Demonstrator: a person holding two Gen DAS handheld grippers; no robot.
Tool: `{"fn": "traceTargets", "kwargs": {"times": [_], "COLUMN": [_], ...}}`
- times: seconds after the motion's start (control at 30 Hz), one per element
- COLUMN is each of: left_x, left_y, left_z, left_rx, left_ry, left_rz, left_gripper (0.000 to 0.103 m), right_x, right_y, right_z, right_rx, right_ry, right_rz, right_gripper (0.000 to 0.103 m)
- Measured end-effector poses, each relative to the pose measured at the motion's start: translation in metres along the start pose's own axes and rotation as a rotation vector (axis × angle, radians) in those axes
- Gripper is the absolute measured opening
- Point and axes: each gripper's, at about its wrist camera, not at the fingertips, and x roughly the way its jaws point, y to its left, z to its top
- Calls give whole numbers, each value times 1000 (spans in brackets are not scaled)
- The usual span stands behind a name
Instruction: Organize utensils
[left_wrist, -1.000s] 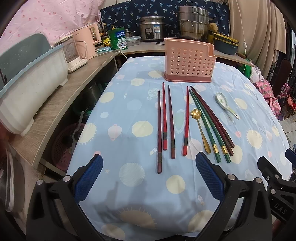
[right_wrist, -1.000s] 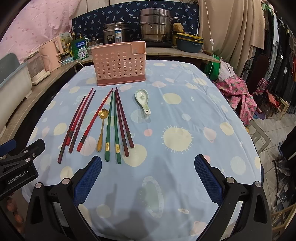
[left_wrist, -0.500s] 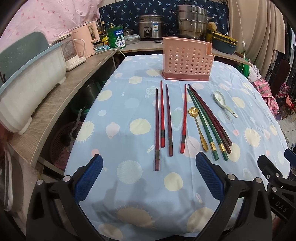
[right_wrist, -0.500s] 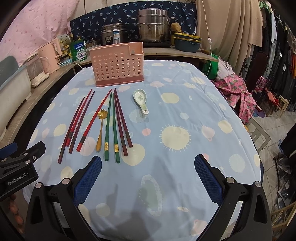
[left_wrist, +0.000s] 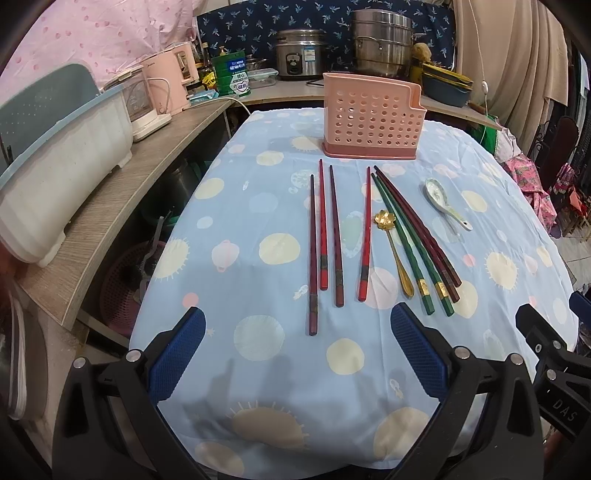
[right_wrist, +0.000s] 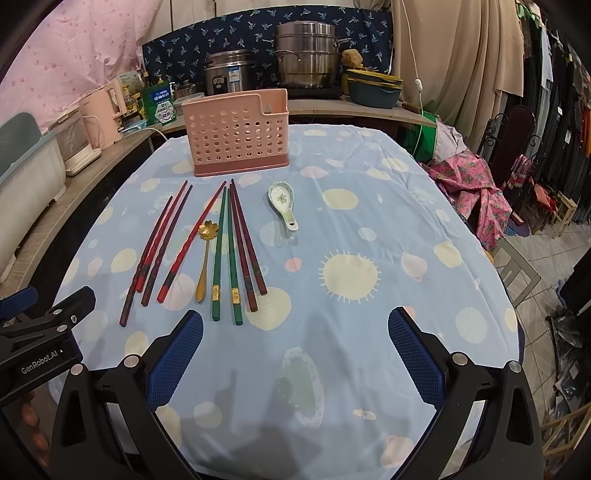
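A pink perforated utensil holder (left_wrist: 373, 116) (right_wrist: 238, 134) stands at the far side of the table. In front of it lie several red chopsticks (left_wrist: 334, 236) (right_wrist: 162, 243), a gold flower spoon (left_wrist: 395, 251) (right_wrist: 205, 258), two green chopsticks (left_wrist: 410, 247) (right_wrist: 225, 251), two dark red chopsticks (left_wrist: 421, 229) (right_wrist: 247, 243) and a white ceramic spoon (left_wrist: 445, 206) (right_wrist: 284, 205). My left gripper (left_wrist: 295, 354) is open and empty, above the near table edge before the red chopsticks. My right gripper (right_wrist: 295, 354) is open and empty, to the right of the chopstick ends.
The table wears a blue cloth with pale circles (left_wrist: 273, 247) (right_wrist: 351, 273). A wooden shelf on the left carries a white tub (left_wrist: 55, 173) and a pink kettle (left_wrist: 166, 79). Steel pots (right_wrist: 306, 62) stand behind the holder. Clothes and a chair (right_wrist: 513, 266) are on the right.
Both grippers have drawn back slightly toward the near edge of the table, so the utensils look a little farther away. Nothing on the table has moved.
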Motion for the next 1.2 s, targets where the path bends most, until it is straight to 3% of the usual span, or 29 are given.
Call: {"fn": "traceTargets", "kwargs": {"times": [1.2], "left_x": [0], "left_y": [3], "left_z": [2], "left_rx": [-7], "left_ry": [-5], "left_rz": [-11], "left_gripper": [96], "right_x": [-1], "right_y": [3], "right_z": [3], "right_rx": [-2], "right_ry": [-6], "right_rz": [-13], "right_gripper": [96]}}
